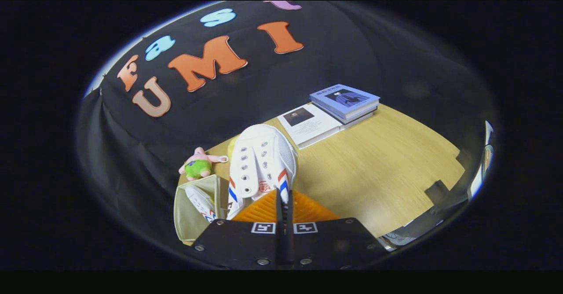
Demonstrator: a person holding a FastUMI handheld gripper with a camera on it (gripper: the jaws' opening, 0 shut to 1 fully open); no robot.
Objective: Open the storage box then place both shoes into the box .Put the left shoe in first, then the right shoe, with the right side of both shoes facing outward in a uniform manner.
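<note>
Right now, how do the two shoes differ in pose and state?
The held shoe is gripped at its heel end between the fingers, toe pointing away, eyelet side showing; the boxed shoe lies inside the open storage box beside it, untouched. The held shoe shows nearly whole; the boxed shoe shows only in part, behind the box's wall. Both are white with red and blue stripes.

shoe: held up just ahead of the gripper, fingers nearly together on its rim, it seems
box: left of the fingers, second shoe in it
toy: behind the box
books: beyond the shoe, on the table
</note>
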